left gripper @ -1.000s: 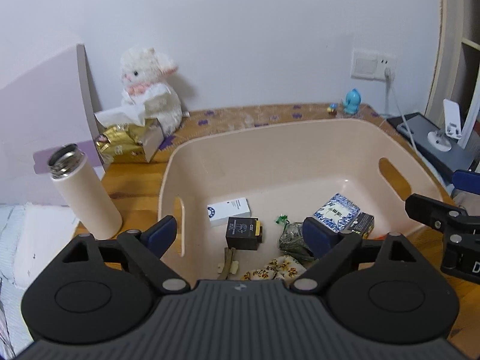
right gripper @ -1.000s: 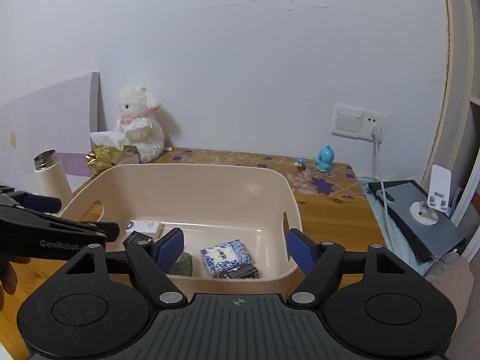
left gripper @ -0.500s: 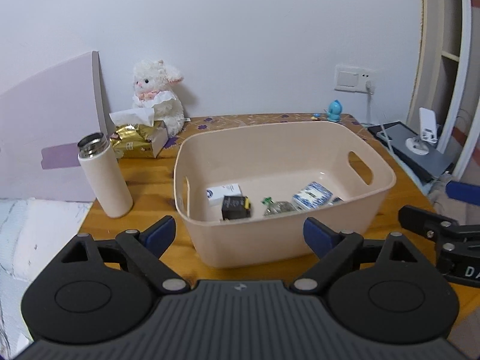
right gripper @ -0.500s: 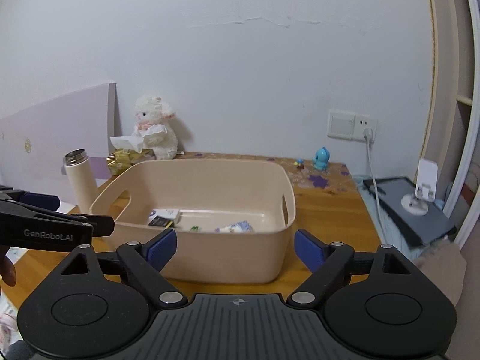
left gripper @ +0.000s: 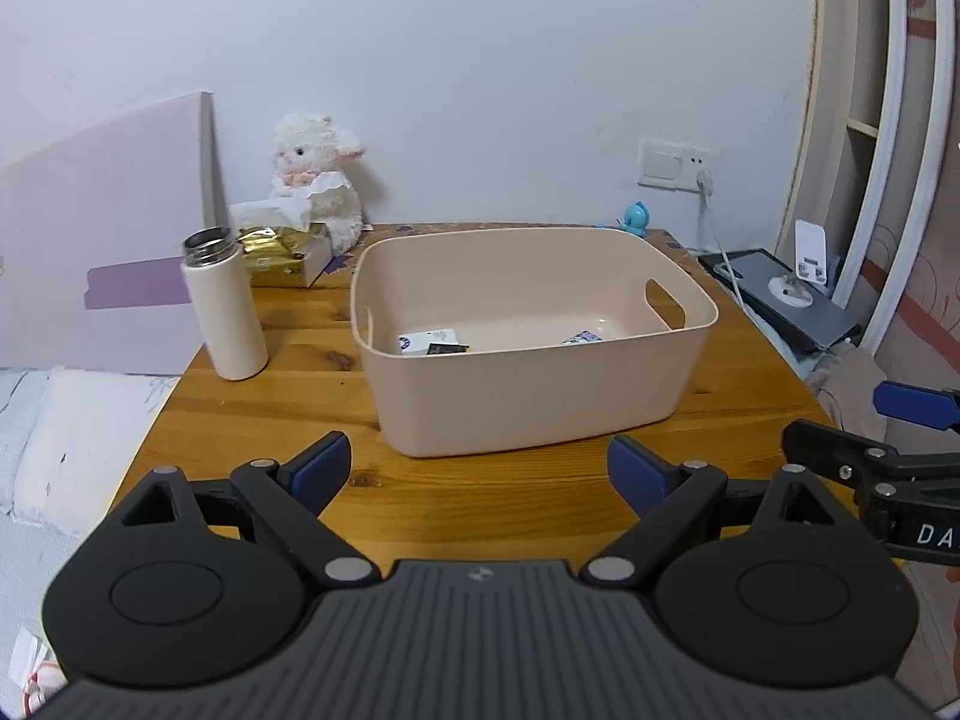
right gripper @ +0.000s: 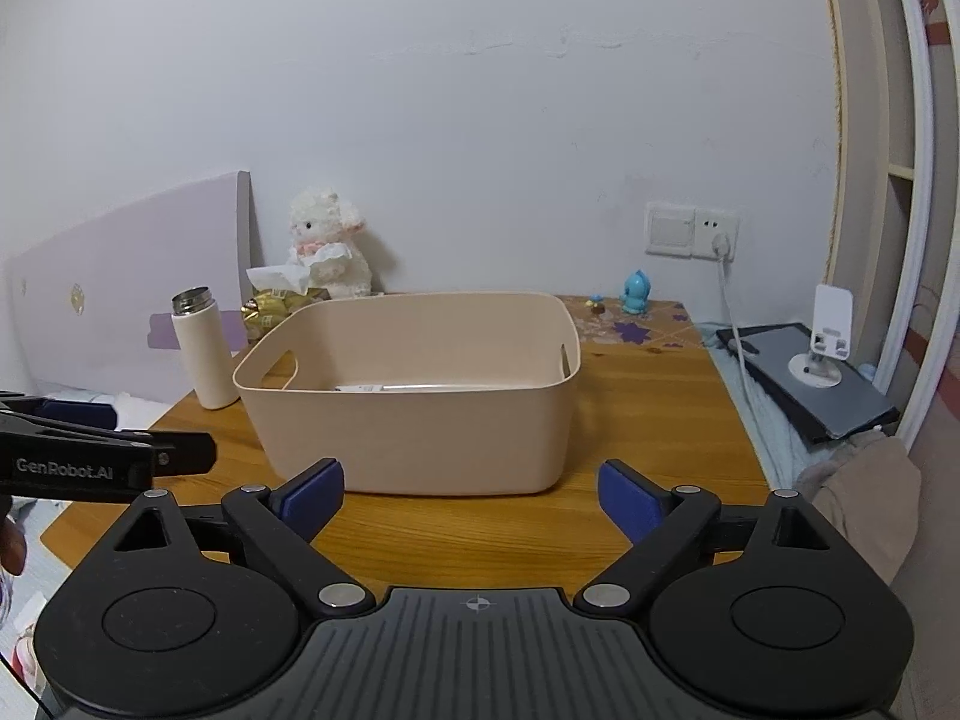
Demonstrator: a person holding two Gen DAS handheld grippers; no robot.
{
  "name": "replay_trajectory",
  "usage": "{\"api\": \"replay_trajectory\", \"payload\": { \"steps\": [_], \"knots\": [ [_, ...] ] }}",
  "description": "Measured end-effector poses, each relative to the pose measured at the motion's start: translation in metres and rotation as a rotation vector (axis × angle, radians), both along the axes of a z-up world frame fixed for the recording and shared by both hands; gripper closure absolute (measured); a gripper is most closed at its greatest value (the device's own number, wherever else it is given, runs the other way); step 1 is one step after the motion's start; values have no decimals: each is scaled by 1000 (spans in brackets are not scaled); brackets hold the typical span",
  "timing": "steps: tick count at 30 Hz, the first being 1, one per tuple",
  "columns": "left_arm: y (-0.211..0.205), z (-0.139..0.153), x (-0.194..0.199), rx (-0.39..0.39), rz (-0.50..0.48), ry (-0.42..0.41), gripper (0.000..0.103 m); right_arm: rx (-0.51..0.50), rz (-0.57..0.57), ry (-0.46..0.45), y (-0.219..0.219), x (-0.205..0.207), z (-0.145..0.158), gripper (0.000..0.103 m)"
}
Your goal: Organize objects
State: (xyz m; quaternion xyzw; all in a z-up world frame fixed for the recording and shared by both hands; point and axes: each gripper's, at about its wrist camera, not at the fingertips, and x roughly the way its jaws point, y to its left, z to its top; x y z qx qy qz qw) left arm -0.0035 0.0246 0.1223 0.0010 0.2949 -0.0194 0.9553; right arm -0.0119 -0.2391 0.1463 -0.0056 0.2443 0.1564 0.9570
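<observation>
Both grippers, left gripper [left gripper: 479, 468] and right gripper [right gripper: 471, 495], have fingers spread wide and hold nothing; the bin [left gripper: 534, 384] looks light and stiff, best gripped by its handle slots.

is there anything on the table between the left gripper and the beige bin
Nothing visible. Only bare wooden tabletop lies between the open left gripper and the near wall of the beige plastic bin. The cream steel-topped flask stands off to the bin's left, outside that path.
</observation>
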Motion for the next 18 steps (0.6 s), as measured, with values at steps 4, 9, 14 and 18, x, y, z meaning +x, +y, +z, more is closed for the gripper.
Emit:
{"api": "replay_trajectory", "payload": {
  "steps": [4,9,14,18],
  "knots": [
    [5,7,-14,-4,-1,-15,9,8,3,-8,-3,-11,4,10],
    [7,11,-29,-12,-1,-22,9,11,7,-5,-3,-21,7,9],
    [10,10,-39,-10,4,-18,9,3,8,0,-2,-28,9,9],
    [11,12,-46,-1,1,-24,9,-1,6,-7,0,-32,12,9]
  ]
}}
